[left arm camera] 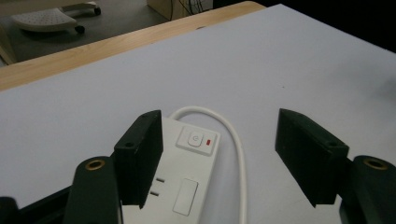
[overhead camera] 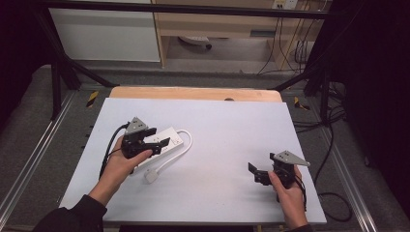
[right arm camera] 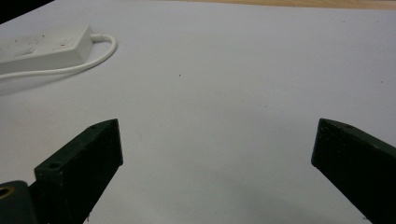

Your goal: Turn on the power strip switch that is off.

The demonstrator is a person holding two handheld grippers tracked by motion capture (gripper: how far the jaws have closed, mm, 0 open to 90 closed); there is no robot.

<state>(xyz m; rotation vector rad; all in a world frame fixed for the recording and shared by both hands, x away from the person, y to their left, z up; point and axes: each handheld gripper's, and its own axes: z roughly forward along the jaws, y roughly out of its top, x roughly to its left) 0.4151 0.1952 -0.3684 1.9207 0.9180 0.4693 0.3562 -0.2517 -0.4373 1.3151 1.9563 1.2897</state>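
Both hands level; left gripper [overhead camera: 153,140] straddles power strip [overhead camera: 167,139].

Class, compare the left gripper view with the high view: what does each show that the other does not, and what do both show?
Left gripper view alone: the power strip's switch with its red indicator, and a blank cover panel on its top face.

High view alone: the white plug at the cord's end, the right gripper with jaws apart over bare table, both of the person's hands, and the floor with black cables.

Both: the white power strip, its looping cord, the left gripper open astride the strip, the grey-white table top and its wooden far edge.
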